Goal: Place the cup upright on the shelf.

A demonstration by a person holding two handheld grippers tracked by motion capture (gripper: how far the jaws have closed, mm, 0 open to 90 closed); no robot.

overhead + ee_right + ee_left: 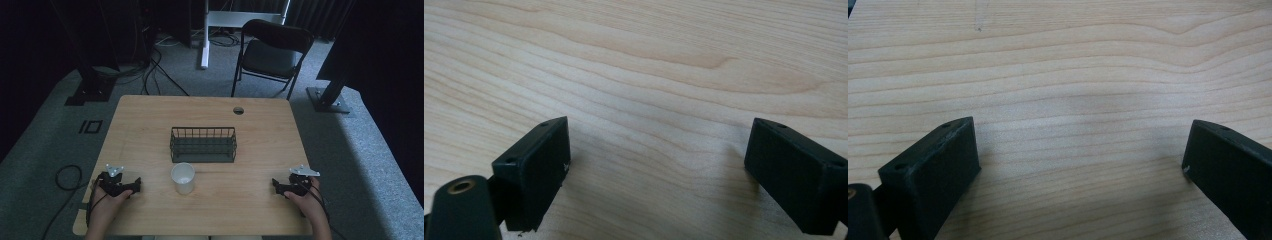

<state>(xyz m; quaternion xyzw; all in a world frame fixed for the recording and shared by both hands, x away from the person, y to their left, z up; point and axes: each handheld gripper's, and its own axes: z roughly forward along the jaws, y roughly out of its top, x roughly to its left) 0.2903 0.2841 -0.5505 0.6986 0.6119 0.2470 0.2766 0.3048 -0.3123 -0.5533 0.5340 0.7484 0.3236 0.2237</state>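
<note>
On the pale wooden table (150,125) a small white round cup (183,178) stands just before the dark wire basket (203,144); left gripper (136,184) and right gripper (274,185) rest apart, jaws spread wide, holding nothing; a black folding chair (270,52) stands behind.

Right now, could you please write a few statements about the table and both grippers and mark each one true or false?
1. The white cup stands inside the wire basket. False: it stands on the table, in front of the basket.
2. The left gripper is open over bare wood. True.
3. The right gripper is shut on the cup. False: it is open and holds nothing.
4. The cup stands upright. True.
5. A folding chair stands beyond the table. True.
</note>
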